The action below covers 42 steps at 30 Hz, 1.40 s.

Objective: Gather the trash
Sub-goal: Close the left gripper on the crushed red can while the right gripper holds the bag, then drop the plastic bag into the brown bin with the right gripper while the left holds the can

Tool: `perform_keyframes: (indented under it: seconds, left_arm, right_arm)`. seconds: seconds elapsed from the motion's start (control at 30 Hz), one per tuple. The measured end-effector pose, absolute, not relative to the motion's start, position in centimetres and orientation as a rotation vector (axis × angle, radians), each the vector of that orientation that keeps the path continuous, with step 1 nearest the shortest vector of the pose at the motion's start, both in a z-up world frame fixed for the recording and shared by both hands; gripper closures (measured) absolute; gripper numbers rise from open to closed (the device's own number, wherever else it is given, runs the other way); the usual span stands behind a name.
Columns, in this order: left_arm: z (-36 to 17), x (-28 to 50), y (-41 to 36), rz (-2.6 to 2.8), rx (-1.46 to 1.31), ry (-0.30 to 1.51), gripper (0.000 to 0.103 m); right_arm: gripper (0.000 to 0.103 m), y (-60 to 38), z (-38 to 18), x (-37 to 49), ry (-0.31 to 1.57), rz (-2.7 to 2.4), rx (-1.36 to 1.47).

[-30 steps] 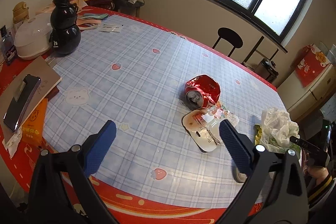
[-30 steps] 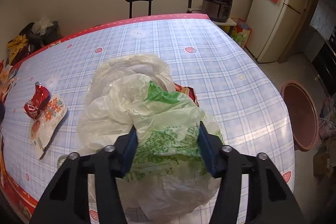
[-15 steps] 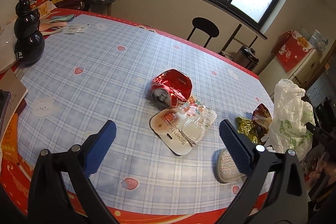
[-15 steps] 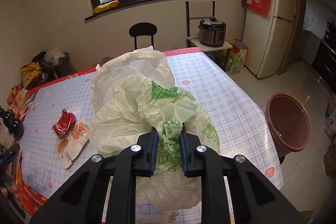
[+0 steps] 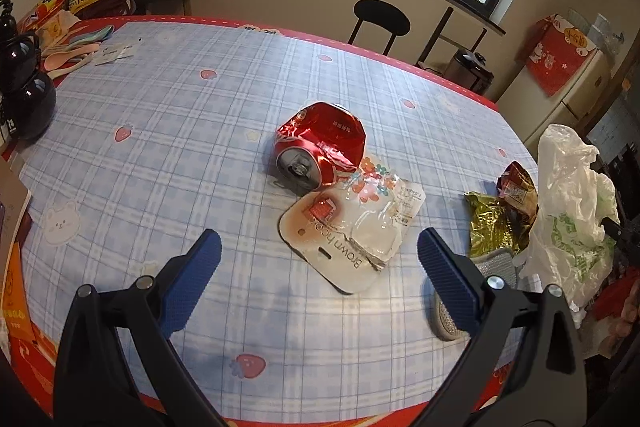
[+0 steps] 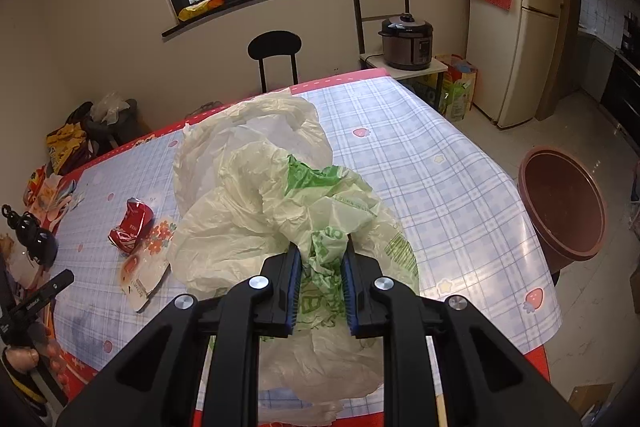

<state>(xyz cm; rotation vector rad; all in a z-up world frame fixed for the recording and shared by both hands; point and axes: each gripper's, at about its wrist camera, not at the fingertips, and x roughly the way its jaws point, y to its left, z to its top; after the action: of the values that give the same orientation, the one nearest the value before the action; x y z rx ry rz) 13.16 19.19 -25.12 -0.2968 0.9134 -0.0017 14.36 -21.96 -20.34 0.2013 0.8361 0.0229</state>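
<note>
So my right gripper (image 6: pixel 320 277) pinches the plastic bag (image 6: pixel 272 211); my left gripper (image 5: pixel 318 257) hangs wide open. Between and ahead of its fingers: white packet (image 5: pixel 352 231), then crushed can (image 5: pixel 320 151). Nothing bagged yet, apparently.

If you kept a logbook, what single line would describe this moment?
right gripper: shut on plastic bag | left gripper: open, facing crushed can | wrappers on table
</note>
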Motion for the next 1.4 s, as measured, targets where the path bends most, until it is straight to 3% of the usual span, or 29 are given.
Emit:
perform_keyframes:
  seconds: [0.23, 0.47, 0.77, 0.83, 0.9, 0.97, 1.4]
  left_arm:
    - [-27.5, 18.8, 21.1, 0.035, -0.456, 0.974, 0.007]
    - [-31.0, 23.3, 21.9, 0.150, -0.664, 1.059, 0.025]
    - [-34.7, 25.3, 22.1, 0.319, -0.764, 1.103, 0.025]
    - [-34.8, 25.3, 21.9, 0.322, -0.755, 1.107, 0.034]
    - [-34.7, 25.1, 22.2, 0.285, -0.807, 1.087, 0.058]
    - [-34.7, 24.6, 22.5, 0.290, -0.801, 1.081, 0.066]
    - [-29.5, 18.4, 25.6, 0.256, -0.711, 0.915, 0.067]
  right_arm:
    - [0.084, -21.9, -21.0, 14.8, 0.851, 0.015, 0.205]
    - [0.084, -22.3, -21.4, 15.4, 0.872, -0.016, 0.202]
    - [0.084, -22.2, -21.9, 16.3, 0.895, -0.029, 0.188]
    - [0.084, -22.0, -22.1, 16.4, 0.903, -0.024, 0.185]
    - [0.084, -21.9, -22.1, 16.3, 0.904, -0.019, 0.181]
    - [0.084, -21.8, -21.9, 16.4, 0.902, -0.016, 0.176]
    - [0.084, -20.4, -21.2, 17.1, 0.865, 0.062, 0.177]
